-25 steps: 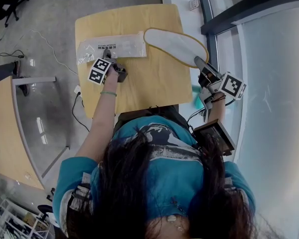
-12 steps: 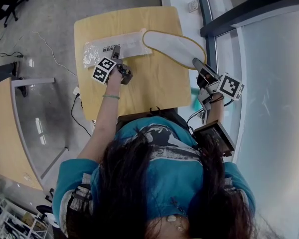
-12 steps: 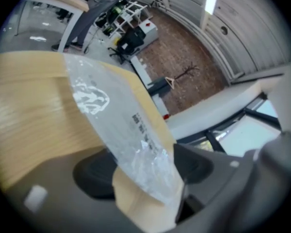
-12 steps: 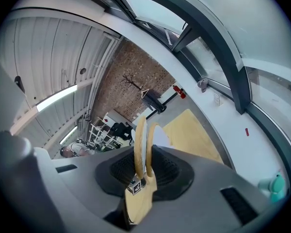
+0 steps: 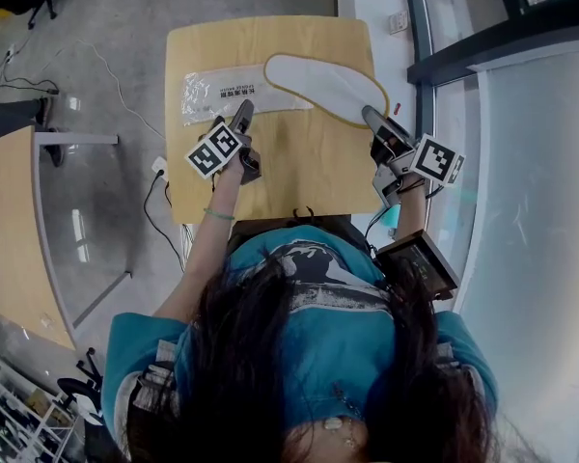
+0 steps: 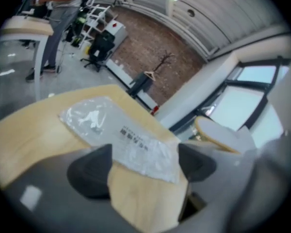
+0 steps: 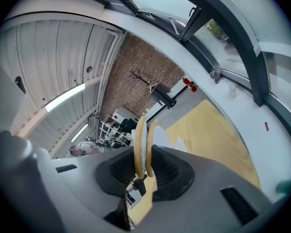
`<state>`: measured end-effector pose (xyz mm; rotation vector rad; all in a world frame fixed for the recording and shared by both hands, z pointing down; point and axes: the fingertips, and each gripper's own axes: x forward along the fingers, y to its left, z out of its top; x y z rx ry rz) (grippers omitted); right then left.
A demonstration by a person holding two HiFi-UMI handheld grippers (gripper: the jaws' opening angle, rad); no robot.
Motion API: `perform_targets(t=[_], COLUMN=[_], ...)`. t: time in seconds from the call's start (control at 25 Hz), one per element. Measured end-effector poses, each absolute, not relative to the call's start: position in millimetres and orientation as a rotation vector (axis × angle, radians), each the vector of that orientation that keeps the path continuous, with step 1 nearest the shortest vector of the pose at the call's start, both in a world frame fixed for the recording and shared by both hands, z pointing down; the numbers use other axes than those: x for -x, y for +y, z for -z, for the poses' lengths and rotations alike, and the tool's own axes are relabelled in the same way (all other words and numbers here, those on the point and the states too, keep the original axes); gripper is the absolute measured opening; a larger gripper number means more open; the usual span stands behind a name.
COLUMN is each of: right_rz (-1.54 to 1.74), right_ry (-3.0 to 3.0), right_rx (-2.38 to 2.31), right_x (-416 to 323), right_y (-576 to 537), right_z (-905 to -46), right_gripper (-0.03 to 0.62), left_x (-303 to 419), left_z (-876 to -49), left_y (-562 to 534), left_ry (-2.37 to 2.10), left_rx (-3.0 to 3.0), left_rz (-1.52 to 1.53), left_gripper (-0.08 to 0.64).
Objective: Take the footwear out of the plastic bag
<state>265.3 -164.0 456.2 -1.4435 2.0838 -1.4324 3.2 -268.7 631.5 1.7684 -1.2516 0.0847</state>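
Gripping two flat white slippers (image 5: 320, 83) sole to sole at the heel, the fingers (image 7: 117, 171) of the right gripper (image 5: 374, 122) stand nearly closed, while those of the left gripper (image 5: 239, 116), which have just been opening wide, hold nothing above the near end of the one plastic bag (image 5: 222, 95), which lies flat just beside the slippers on the single desk (image 5: 299, 167).

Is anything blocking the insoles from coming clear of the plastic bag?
Nothing visible does. The insoles are already outside the plastic bag, which lies flat on the table. The right gripper is shut on one end of them.
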Motion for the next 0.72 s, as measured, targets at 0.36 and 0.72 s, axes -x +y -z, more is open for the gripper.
perform_targets(t=[0.36, 0.72], right_rz=[1.496, 1.64], right_ry=[2.103, 1.865], right_rx=[1.187, 1.031], right_x=[-202, -145], right_y=[-218, -256], right_z=[-484, -544], right_gripper=[0.08, 0.08], left_x=[11, 43], left_z=[-589, -562], left_y=[-247, -224], left_ry=[-1.215, -1.232], left_rx=[-2.045, -2.195], left_rz=[-0.173, -0.257], left_gripper=[0.413, 0.373])
